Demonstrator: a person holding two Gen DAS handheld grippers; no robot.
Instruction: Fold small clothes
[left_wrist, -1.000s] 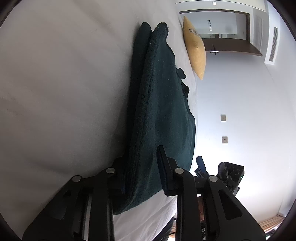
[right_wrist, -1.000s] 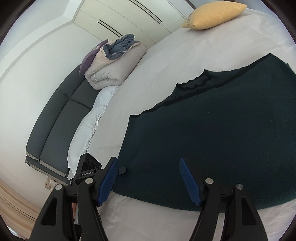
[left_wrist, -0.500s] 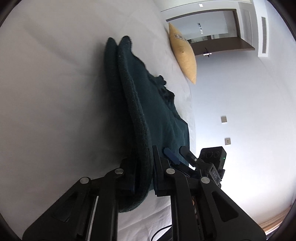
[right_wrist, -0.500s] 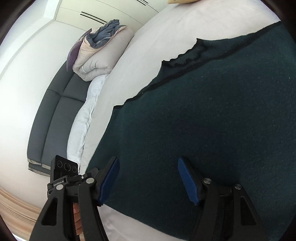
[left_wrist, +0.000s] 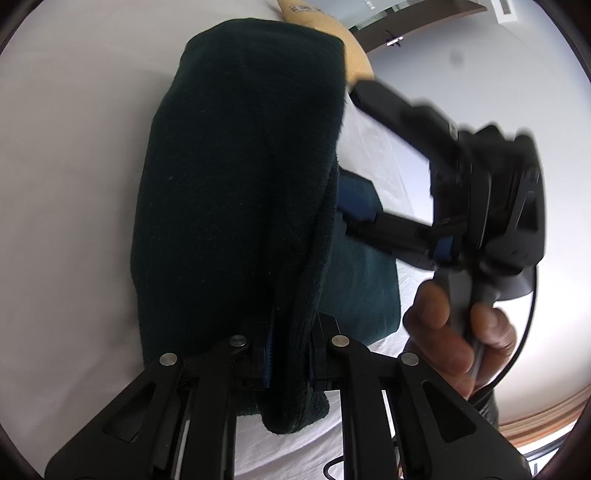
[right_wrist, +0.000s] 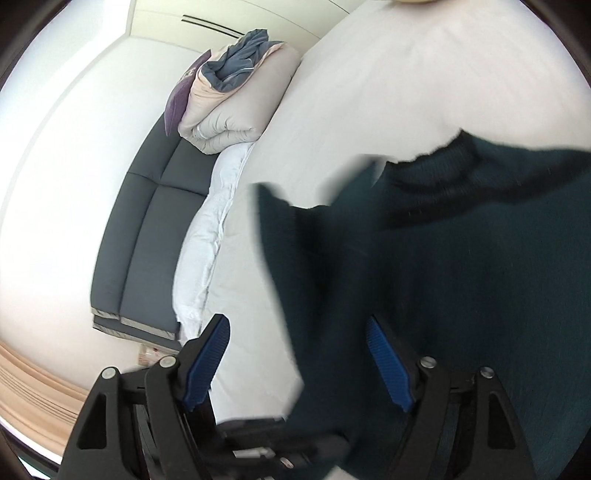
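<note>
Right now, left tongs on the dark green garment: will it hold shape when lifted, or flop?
Probably flops: the dark green garment drapes in a soft fold from the left tongs. Its fuzzy knit looks thick, so likely grippy, not slippery. The right tongs stand open around its blurred edge.

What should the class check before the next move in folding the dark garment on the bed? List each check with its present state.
1. Left claw shut on the garment: ok, fabric is pinched between its pads.
2. Right claw free to take a hold: ok, it is open, with the garment's edge between its pads.
3. Fabric lifted off the bed: ok at the left claw; elsewhere cannot tell.
4. Layers lined up evenly: cannot tell, the right wrist view is blurred.
5. Claws apart from each other: ok, the right one sits beside the garment in the left wrist view.
</note>
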